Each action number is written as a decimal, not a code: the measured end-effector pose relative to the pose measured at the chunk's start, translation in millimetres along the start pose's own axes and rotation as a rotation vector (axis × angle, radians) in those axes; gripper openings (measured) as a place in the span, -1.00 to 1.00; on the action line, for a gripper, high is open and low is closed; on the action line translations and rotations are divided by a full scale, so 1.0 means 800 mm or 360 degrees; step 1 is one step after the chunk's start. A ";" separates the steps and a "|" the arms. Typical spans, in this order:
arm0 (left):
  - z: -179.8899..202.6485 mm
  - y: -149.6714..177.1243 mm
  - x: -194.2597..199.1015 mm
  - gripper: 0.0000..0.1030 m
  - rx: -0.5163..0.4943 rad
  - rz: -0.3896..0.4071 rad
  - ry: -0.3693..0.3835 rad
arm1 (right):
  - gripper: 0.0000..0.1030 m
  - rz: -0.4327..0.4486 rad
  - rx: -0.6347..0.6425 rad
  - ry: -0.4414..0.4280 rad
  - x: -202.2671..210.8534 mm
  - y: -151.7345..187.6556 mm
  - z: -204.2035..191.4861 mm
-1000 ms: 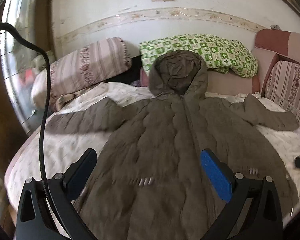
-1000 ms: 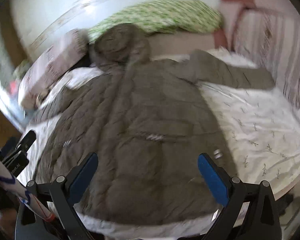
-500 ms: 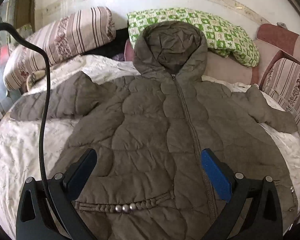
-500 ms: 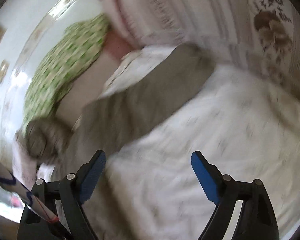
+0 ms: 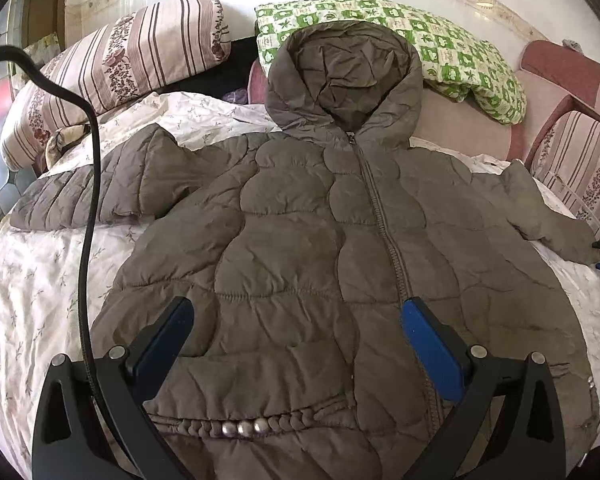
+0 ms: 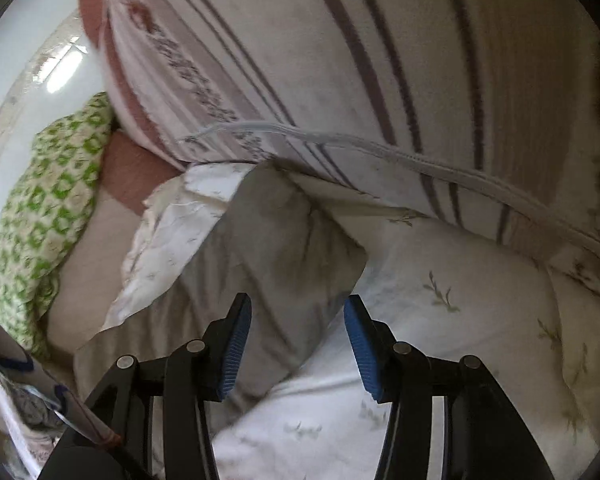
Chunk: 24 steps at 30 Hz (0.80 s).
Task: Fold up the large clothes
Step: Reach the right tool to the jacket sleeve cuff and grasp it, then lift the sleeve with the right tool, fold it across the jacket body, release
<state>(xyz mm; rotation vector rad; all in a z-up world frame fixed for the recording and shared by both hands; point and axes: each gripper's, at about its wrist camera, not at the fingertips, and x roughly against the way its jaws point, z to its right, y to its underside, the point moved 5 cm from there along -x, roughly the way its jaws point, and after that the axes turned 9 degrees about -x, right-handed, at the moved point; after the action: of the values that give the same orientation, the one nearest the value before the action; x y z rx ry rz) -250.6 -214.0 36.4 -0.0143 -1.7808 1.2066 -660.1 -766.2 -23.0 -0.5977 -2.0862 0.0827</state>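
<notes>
Left wrist view: a brown hooded jacket (image 5: 300, 240) lies flat, front up, on a white floral bedsheet (image 5: 32, 280). Above its lower front, the left gripper (image 5: 296, 344) gapes wide, holding nothing. At the jacket's sleeve (image 6: 284, 248), the right gripper (image 6: 298, 344) is closing, cuff between its jaws, not yet pinched.

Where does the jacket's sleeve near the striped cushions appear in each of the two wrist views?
Left wrist view: the sleeve lies at the right edge, spread toward the striped cushion.
Right wrist view: the sleeve's end fills the centre, just ahead of the right hand-held gripper, whose jaws are closing.
Shared landmark: the green checked pillow.
</notes>
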 end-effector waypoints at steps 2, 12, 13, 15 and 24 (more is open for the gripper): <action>0.001 -0.001 -0.001 1.00 -0.0010 0.0010 -0.0007 | 0.04 -0.0003 -0.0022 0.0001 -0.015 -0.004 0.004; -0.001 -0.003 0.000 1.00 -0.0008 0.0019 -0.0019 | -0.70 0.0211 0.0208 -0.0158 0.042 -0.008 -0.038; -0.003 -0.003 0.001 1.00 -0.0002 0.0019 -0.0018 | -0.70 0.0239 0.0216 -0.0183 0.058 -0.010 -0.048; -0.006 -0.004 0.004 1.00 0.0005 0.0016 -0.0022 | -0.70 0.0289 0.0245 -0.0213 0.087 -0.015 -0.068; -0.033 -0.004 0.026 1.00 0.0075 0.0070 -0.0040 | -0.70 0.0466 0.0552 -0.0443 0.260 0.003 -0.201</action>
<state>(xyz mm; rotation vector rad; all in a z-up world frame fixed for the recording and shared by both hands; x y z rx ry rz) -242.5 -187.1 54.8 -0.0110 -1.7813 1.2852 -622.0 -699.1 228.4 -0.7016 -2.1631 0.7157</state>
